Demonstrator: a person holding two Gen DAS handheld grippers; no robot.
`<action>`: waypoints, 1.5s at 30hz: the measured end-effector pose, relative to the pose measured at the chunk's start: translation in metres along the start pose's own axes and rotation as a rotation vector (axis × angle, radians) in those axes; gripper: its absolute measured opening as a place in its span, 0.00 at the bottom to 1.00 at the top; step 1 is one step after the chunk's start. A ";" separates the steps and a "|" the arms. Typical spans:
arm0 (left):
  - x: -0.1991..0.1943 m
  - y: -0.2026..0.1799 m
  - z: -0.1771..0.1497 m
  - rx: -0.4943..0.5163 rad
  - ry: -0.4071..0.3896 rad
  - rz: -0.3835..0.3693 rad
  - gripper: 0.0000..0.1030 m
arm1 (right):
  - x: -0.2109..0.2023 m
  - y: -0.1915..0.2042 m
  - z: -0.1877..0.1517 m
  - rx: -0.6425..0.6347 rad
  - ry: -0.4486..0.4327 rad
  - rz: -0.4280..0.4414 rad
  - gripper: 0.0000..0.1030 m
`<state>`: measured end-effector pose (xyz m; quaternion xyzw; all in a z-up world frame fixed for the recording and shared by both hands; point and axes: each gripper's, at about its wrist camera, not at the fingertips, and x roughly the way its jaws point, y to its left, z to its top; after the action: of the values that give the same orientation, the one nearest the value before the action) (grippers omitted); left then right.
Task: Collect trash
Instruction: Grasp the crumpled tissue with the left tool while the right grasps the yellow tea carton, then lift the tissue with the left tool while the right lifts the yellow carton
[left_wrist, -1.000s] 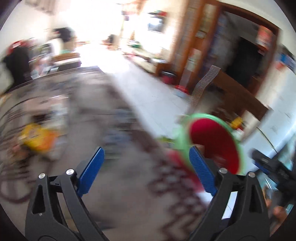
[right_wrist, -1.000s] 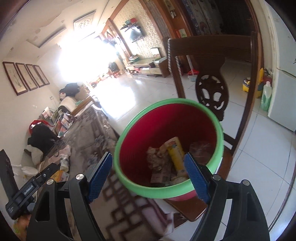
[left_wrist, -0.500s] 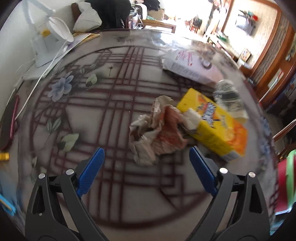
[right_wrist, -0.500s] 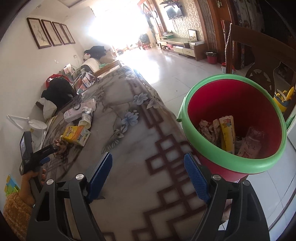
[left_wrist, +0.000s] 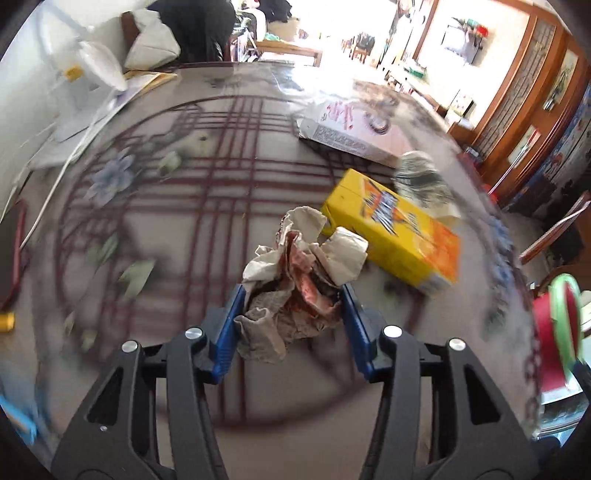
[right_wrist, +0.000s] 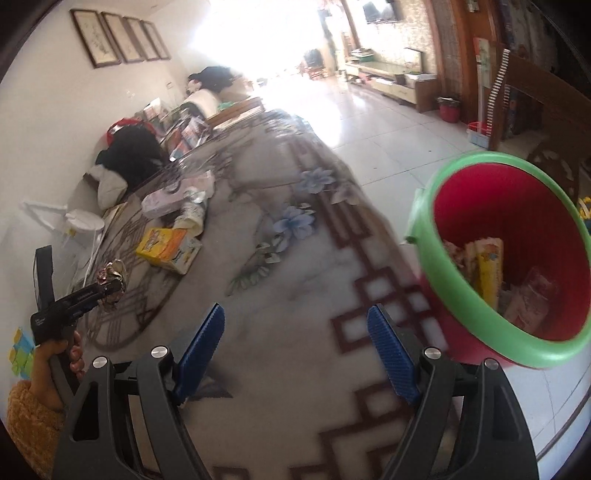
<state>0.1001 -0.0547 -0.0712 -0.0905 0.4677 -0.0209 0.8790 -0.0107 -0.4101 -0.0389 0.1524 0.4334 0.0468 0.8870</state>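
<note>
My left fingers (left_wrist: 291, 317) are closing around the crumpled paper wad (left_wrist: 299, 280) on the bench (left_wrist: 221, 206), the blue pads at its sides. The wad is loose and springy, so I judge the pads may only pinch an outer fold, and it could unfurl or drop on the way across. Its far edge touches the yellow carton (left_wrist: 391, 229); a careless lift might drag or nudge that, or the crushed bottle (left_wrist: 424, 181) behind it. My right fingers (right_wrist: 295, 343) stand apart, holding nothing, above the bench beside the red bin (right_wrist: 517, 258) with its green rim, well away from the wad.
</note>
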 end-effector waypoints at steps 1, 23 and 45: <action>-0.013 0.001 -0.010 -0.012 -0.013 -0.021 0.48 | 0.008 0.015 0.005 -0.045 0.018 0.020 0.75; -0.026 0.039 -0.085 -0.145 -0.010 -0.058 0.54 | 0.226 0.224 0.073 -0.791 0.401 -0.038 0.83; -0.026 0.044 -0.084 -0.180 -0.011 -0.065 0.54 | 0.127 0.161 -0.028 -0.536 0.391 -0.021 0.64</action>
<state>0.0136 -0.0200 -0.1039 -0.1846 0.4596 -0.0069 0.8687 0.0542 -0.2236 -0.1011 -0.1027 0.5694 0.1783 0.7959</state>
